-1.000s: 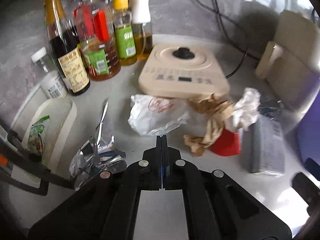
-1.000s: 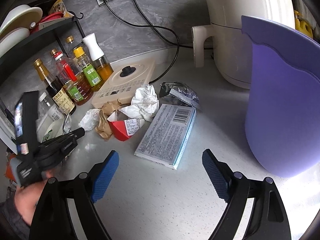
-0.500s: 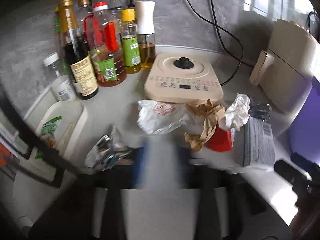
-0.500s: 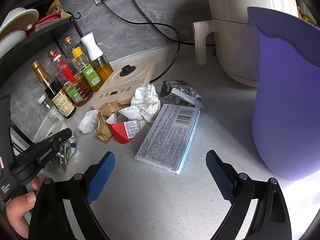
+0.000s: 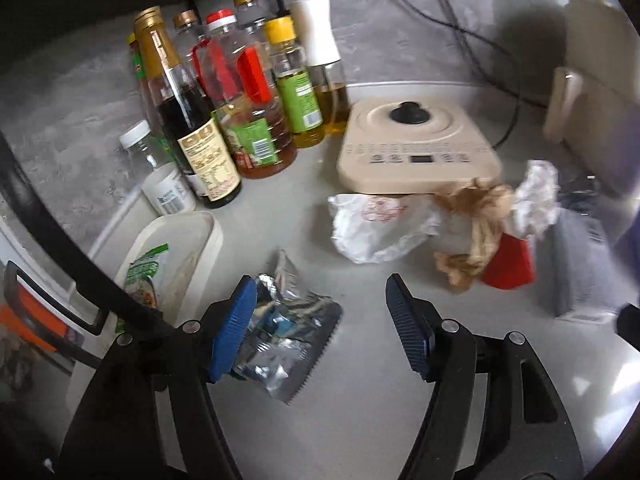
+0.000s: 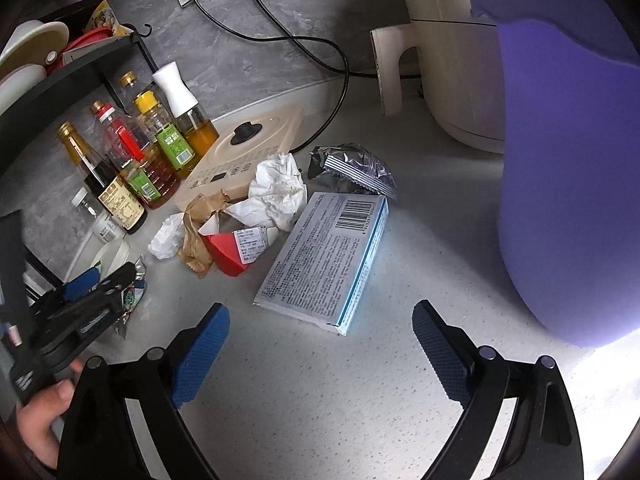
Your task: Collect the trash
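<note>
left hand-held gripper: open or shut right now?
Open. The left hand-held gripper has just been opening; the foil wrapper lies against one blue pad, unclamped.

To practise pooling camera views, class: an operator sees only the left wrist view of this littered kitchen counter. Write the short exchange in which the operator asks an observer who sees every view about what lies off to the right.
Operator: What is behind the grey box at my right edge?
Observer: A crumpled silver wrapper lies right at the box's far end, toward the wall.
Operator: Is there a bin anywhere?
Observer: Yes, a tall purple bin stands on the counter to the right of the box.
</note>
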Tool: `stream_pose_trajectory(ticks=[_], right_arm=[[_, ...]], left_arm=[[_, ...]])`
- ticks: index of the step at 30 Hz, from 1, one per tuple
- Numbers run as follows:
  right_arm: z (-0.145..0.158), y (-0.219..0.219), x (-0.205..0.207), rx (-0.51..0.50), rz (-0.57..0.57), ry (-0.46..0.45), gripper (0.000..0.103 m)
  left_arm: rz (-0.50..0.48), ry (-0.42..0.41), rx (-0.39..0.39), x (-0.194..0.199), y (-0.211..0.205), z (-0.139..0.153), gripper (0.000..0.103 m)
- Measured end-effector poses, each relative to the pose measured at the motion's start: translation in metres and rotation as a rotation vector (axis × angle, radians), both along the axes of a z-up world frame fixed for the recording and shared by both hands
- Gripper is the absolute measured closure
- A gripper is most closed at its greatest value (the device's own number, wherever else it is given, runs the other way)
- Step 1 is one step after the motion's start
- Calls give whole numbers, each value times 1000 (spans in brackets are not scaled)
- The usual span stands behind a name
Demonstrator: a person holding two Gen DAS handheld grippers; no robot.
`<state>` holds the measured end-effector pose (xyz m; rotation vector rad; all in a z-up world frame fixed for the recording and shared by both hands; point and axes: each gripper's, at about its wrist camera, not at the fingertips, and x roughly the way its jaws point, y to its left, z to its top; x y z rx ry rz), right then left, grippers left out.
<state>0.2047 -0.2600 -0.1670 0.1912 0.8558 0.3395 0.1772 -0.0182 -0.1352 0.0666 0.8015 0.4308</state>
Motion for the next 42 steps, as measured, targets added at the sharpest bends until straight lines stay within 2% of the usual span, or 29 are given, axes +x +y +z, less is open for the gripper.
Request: stream_pose_trajectory(ticks=[8,10,11,13,14,15,16,17,23,28,32,42], right_arm=[[0,-6,0,-6,-10,2,12],[-1,-7,-1,-8,-10,2,12],[-1,-7,-1,-8,-10,2,12],[0,-7,-1,-8,-9,3,12],[0,-7,-1,-7,-8,2,12],[0,-7,-2,-7,-7,2,12],[0,-7,-2,-8,-4,1,12],[0,-6,-2,-9,-1,0,12],[2,-1,-3,-11,18,-2,12],[1,6,0,-14,28,4,12],[-2,12,3,-22,32,15,12],[-11,31,14,-56,24,33,8]], left_arm=[[65,82,138,11,-4,-20,33],[81,93,138,11,-2,-22,42],[96,96,131,10,1,-23,53],[106,93,120,9,4,-24,64],[98,97,110,9,4,-25,81],[85,108,99,10,3,-26,90],[82,118,95,10,2,-27,90],[83,115,88,9,1,-27,96],[52,60,23,0,-6,-14,98],[-2,-9,-93,-11,-11,3,99],[-39,-52,-118,-17,-21,18,99],[-19,-69,-142,-8,-18,27,98]])
